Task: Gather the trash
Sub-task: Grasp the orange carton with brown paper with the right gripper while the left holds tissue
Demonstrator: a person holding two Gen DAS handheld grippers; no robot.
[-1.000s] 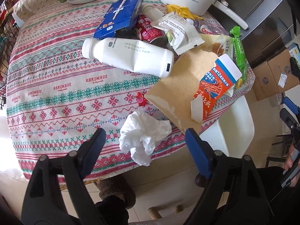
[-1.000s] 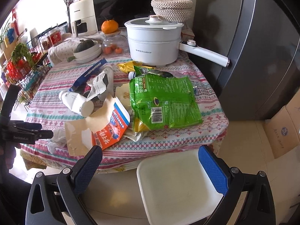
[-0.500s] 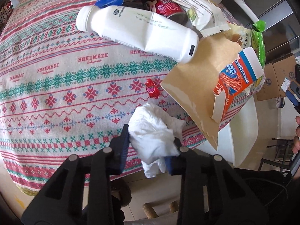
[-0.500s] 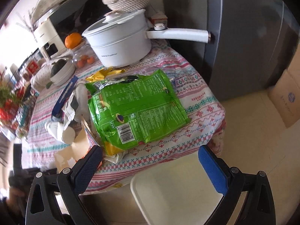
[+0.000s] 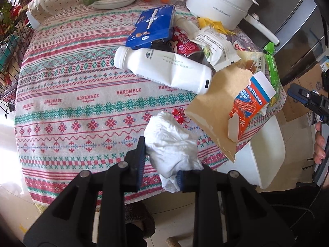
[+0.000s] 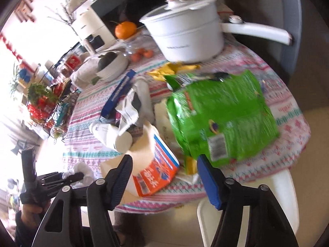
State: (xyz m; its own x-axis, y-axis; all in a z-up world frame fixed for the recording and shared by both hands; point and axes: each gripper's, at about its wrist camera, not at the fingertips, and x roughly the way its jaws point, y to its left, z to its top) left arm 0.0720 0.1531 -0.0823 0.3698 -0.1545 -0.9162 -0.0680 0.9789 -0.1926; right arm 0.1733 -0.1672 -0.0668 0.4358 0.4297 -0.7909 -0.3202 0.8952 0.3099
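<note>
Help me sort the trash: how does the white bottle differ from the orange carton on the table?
The white bottle is round, plain white plastic with small print; the orange carton is boxy card, printed orange, blue and white. The bottle lies on its side, partly on the tablecloth; the carton leans tilted on the brown paper bag. The bottle is capped and dented; the carton is torn open, a flap hanging loose. Both sit untouched in the litter pile.
</note>
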